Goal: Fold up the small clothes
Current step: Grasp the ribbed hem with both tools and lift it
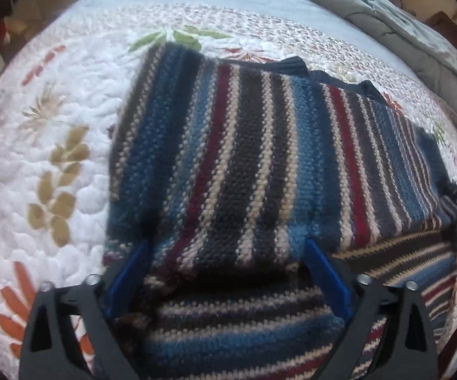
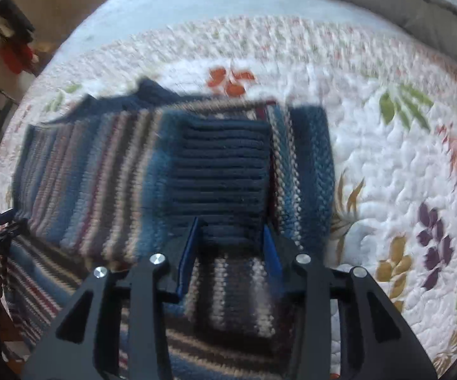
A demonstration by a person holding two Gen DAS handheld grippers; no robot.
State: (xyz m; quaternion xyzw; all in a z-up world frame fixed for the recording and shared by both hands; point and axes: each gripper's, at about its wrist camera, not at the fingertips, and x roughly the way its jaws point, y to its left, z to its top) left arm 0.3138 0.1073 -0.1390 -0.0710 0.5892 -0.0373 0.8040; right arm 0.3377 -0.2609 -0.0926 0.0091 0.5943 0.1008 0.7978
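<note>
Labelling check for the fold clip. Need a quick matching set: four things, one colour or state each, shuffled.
Things:
1. striped sweater
2. ribbed cuff
3. quilt
4. left gripper

States:
A. white, floral print
B. plain dark navy, on top of the stripes
C. jaws wide apart, nothing pinched
D. folded over itself

Pairs: 1-D, 2-B, 3-A, 4-C

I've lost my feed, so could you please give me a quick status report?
Left claw wide open, right claw part open, neither gripping. Striped blue, red and cream knitted sweater lies folded on the white floral quilt. Nothing in the way.
</note>
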